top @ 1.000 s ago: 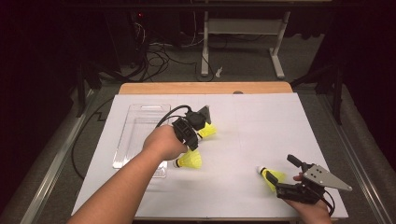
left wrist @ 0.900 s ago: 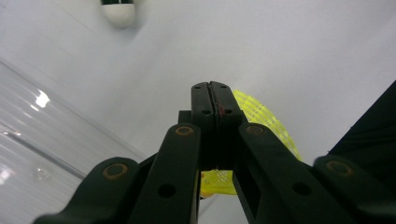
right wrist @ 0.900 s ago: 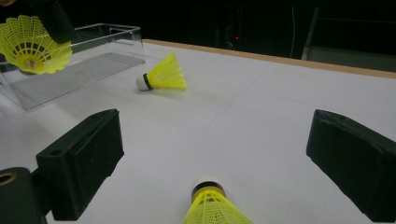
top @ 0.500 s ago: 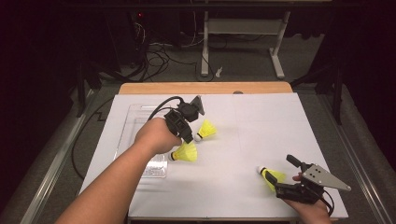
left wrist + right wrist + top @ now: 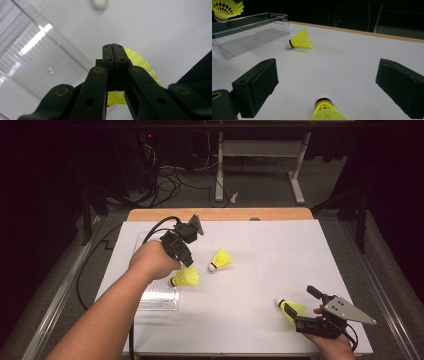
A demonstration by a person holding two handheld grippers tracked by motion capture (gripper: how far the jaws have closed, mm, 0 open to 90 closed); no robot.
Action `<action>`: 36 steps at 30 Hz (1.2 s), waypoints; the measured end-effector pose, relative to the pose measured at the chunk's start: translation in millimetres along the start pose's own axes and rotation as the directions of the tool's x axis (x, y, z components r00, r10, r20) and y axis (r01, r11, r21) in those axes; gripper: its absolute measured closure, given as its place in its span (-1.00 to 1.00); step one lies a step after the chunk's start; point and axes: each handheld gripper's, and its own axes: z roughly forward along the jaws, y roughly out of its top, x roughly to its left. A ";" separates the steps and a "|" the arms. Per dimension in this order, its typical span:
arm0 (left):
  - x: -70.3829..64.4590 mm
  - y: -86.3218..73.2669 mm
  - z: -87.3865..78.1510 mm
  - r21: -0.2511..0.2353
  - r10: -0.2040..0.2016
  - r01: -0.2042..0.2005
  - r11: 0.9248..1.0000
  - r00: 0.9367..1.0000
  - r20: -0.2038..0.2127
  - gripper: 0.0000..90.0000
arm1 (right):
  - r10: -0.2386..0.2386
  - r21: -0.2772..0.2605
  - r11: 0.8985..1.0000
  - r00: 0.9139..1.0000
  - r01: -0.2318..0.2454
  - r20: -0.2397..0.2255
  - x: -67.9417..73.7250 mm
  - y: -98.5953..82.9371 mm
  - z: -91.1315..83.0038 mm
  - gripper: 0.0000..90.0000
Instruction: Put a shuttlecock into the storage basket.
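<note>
I have the held shuttlecock pinched by its yellow skirt in my left gripper, whose jaws are pressed together on the mesh; in the left gripper view the skirt shows behind and below the closed jaw tips. It hangs just off the near right corner of the clear tray, cork end toward the tray. A second shuttlecock lies on its side on the sheet, near the held one and toward the middle of the table. A third shuttlecock lies near the front right, cork pointing away from me, between the wide-apart jaws of my right gripper, which grips nothing; the right gripper view shows its cork midway between the two black pads. That makes three shuttlecocks, one tray, two grippers. The work surface is a white sheet over a wooden table whose far edge shows bare. Beyond it the room is dark, with a grey floor, loose cables and a metal stand.
</note>
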 end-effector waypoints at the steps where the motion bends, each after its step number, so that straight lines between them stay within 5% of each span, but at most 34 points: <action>1: 2.7 -1.9 -0.1 -0.002 -0.008 0.008 1.000 1.000 -0.003 1.00 | 0.000 0.000 1.000 1.000 0.000 0.000 0.0 0.1 0.0 -0.89; 18: 32.2 -24.9 0.6 0.008 -0.093 0.093 0.996 0.995 -0.022 1.00 | -0.002 -0.002 1.000 1.000 0.002 -0.002 0.0 0.0 -0.3 -0.89; 36: 63.7 -47.5 8.1 0.031 -0.176 0.178 0.984 0.983 -0.053 1.00 | -0.024 -0.040 0.999 1.000 0.024 -0.005 2.2 1.9 -2.8 -0.99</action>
